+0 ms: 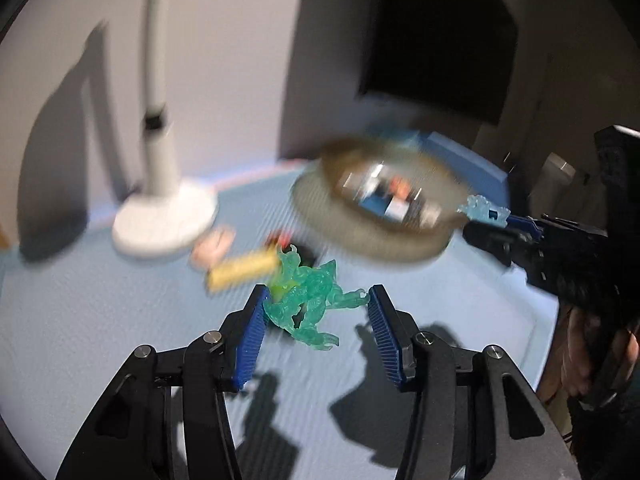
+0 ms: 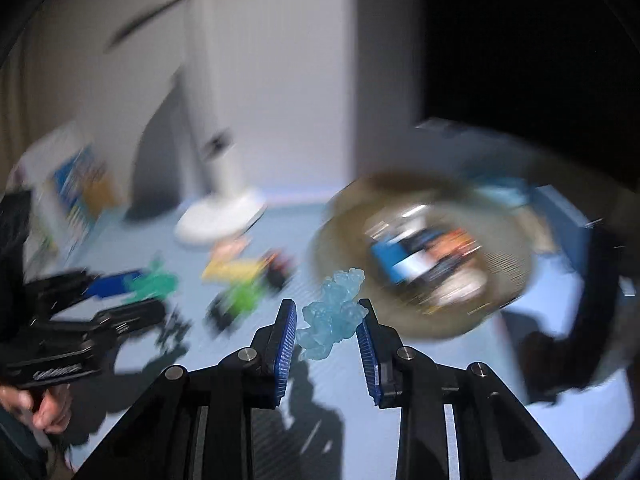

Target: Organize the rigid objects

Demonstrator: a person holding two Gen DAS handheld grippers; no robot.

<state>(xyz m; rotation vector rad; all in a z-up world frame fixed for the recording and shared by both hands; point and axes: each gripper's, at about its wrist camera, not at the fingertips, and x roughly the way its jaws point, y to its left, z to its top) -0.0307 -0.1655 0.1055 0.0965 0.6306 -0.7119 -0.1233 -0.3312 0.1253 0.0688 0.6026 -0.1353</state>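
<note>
Looking along the left gripper (image 1: pixel 316 312), its jaws stand partly apart with a translucent green figure (image 1: pixel 310 300) between them: the figure's back rests against the left pad and a thin arm reaches the right pad, so the hold looks loose, caught by limbs more than body. It reads as light, stiff plastic with spindly, snaggable limbs; the torso is the safer place to take it. Beyond lie a yellow block (image 1: pixel 242 268), a pink piece (image 1: pixel 214 246) and a white lamp base (image 1: pixel 164 220) on the blue counter (image 1: pixel 80 320). A round basket (image 1: pixel 372 208), already holding toys, sits further back, and the right gripper (image 1: pixel 486 216) carries its figure towards it, crossing the path.

From the right wrist, the right gripper (image 2: pixel 326 326) is nearly closed on a pale blue figure (image 2: pixel 330 316), pinched at its body; small, hard and probably slippery. The basket (image 2: pixel 424 256) lies just ahead. Blurred toys, among them a green car (image 2: pixel 240 300), and the left gripper (image 2: pixel 132 284) lie to the left.
</note>
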